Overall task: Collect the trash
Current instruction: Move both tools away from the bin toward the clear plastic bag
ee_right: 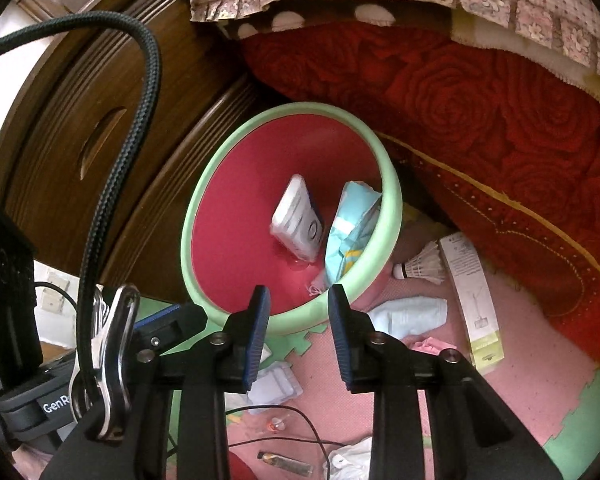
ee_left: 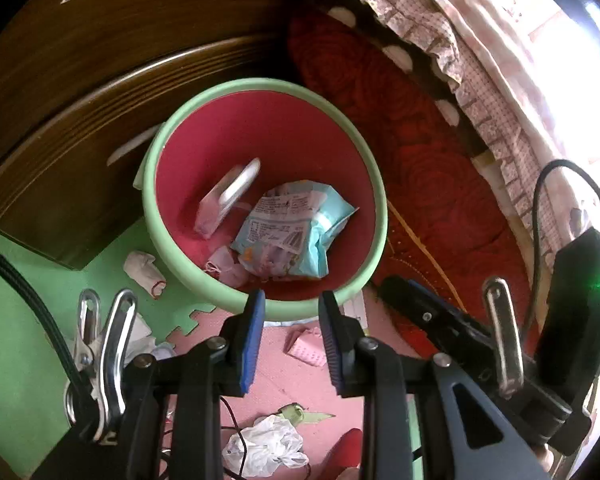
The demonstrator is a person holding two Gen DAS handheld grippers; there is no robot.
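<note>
Both tongs are hanging open and empty, the left tongs [ee_left: 291, 300] and right tongs [ee_right: 298, 296] just above the near rim of the bin [ee_left: 376, 184] at frame centre. Inside it, a blue wrapper [ee_left: 300, 232] and what looks like a white box [ee_right: 298, 220] are lying.

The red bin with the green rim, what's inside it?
Inside the bin: a light blue wrapper, a white flat box and small crumpled scraps. Whatever lies beneath them is hidden.

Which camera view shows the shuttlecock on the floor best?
The right wrist view: the shuttlecock lies in plain sight on the pink mat beside the bin. The left wrist view does not show it at all.
</note>
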